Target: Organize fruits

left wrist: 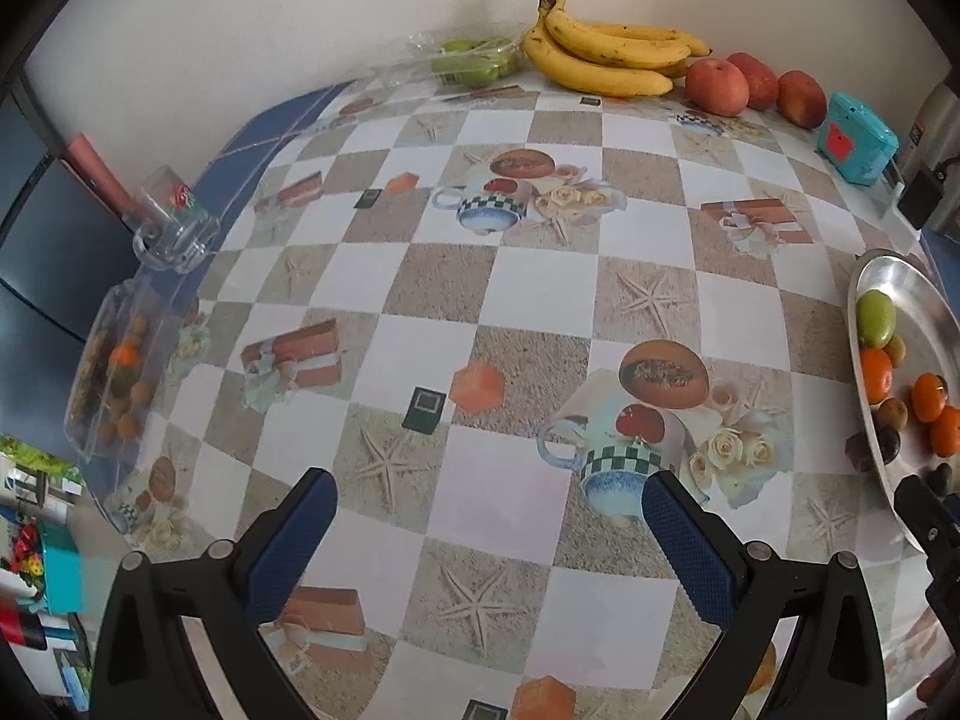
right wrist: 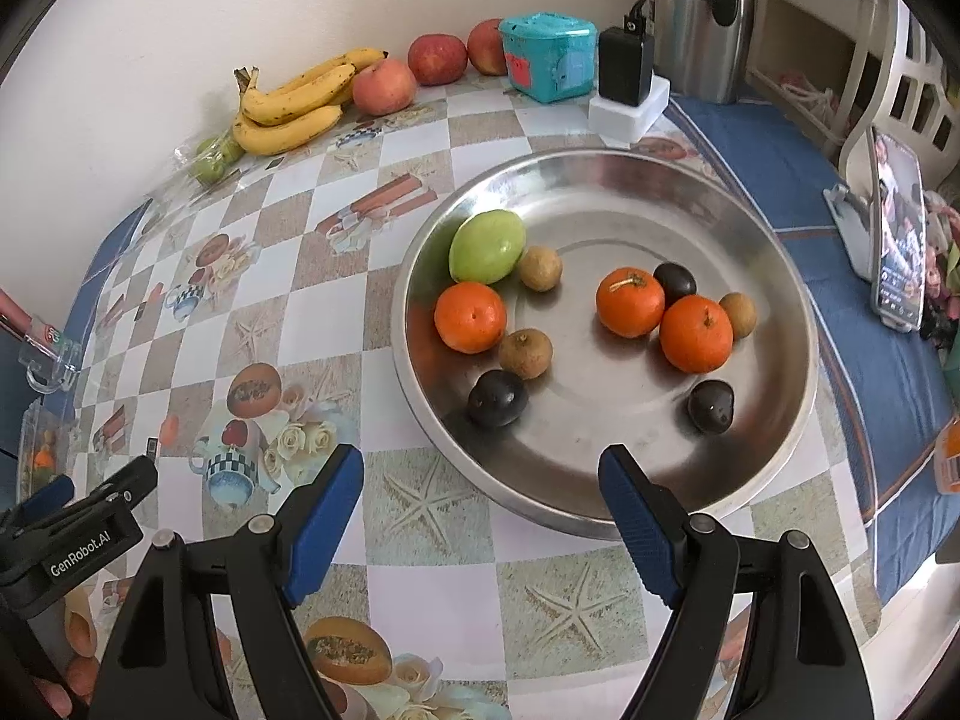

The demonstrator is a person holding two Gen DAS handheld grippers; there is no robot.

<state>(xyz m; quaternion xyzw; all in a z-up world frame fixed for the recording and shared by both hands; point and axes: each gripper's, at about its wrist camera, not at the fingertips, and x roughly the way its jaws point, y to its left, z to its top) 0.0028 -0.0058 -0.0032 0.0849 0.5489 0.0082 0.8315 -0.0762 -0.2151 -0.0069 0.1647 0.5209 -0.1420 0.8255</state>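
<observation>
A round steel tray holds a green fruit, three oranges, small brown fruits and dark plums. My right gripper is open and empty, just short of the tray's near rim. My left gripper is open and empty above the checkered tablecloth, with the tray's rim at its right. Bananas, three red apples and a bag of green fruits lie along the back wall. A clear box of small fruits sits at the table's left edge.
A teal box, a black charger on a white block and a steel kettle stand at the back right. A phone on a stand is at the right. A glass mug sits at the left edge.
</observation>
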